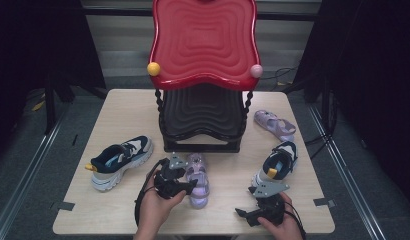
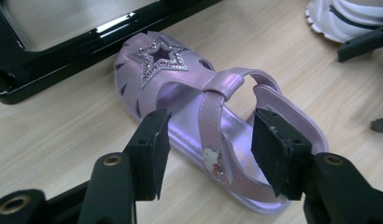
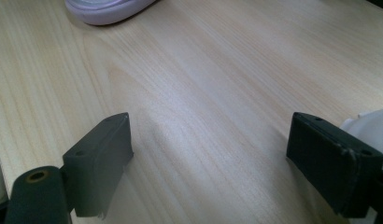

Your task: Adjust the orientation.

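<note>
High view: the left gripper (image 1: pixel 185 175) sits low over the sandal (image 1: pixel 197 180) in front of the rack (image 1: pixel 203 135). Its jaws are half open, straddling the sandal's strap without pressing it. The right gripper (image 1: pixel 260 202) rests near the table's (image 1: pixel 118 110) front edge, jaws wide and empty, beside a sneaker (image 1: pixel 277 165). Bare wood lies between the two grippers.

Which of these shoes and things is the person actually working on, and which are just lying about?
In hand:
- purple star sandal, between the open jaws of the left gripper, pads not pressing it
- right gripper, open over the table

Lying about:
- navy and white sneaker
- second sneaker
- other purple sandal
- red and black shoe rack
</note>
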`<state>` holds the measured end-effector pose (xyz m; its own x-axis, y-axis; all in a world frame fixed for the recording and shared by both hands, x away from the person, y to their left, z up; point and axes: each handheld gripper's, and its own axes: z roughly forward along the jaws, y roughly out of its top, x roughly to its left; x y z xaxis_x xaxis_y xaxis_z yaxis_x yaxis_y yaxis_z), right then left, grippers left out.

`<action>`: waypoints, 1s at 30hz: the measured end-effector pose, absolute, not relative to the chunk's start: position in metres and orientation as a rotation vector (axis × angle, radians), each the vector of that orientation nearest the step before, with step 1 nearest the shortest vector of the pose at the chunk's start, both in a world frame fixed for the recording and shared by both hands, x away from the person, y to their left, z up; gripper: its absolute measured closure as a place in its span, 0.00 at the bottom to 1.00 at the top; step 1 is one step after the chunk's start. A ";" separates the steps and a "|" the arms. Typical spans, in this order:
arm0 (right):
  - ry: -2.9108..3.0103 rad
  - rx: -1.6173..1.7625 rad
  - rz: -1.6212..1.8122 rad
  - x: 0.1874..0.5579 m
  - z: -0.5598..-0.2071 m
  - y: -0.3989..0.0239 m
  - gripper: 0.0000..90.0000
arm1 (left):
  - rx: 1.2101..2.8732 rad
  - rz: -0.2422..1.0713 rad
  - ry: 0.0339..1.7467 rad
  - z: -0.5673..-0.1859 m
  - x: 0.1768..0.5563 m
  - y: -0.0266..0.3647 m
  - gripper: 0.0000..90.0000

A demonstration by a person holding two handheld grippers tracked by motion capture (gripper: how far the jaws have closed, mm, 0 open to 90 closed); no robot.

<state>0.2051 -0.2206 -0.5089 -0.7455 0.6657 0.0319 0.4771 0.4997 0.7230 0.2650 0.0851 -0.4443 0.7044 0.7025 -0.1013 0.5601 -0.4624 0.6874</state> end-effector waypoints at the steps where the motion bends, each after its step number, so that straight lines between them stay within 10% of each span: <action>1: 2.494 0.971 1.085 0.205 -0.509 -0.221 0.15 | 2.161 0.250 0.964 -0.446 0.264 0.085 0.52; 30: 2.495 0.973 1.089 0.205 -0.509 -0.221 0.15 | 1.992 0.426 1.017 -0.471 0.251 0.074 0.51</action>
<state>0.2053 -0.2206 -0.5089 -0.7457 0.6653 0.0352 0.4781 0.4976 0.7238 0.2513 0.0743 -0.4715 0.6130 0.7870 -0.0698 0.5020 -0.3198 0.8036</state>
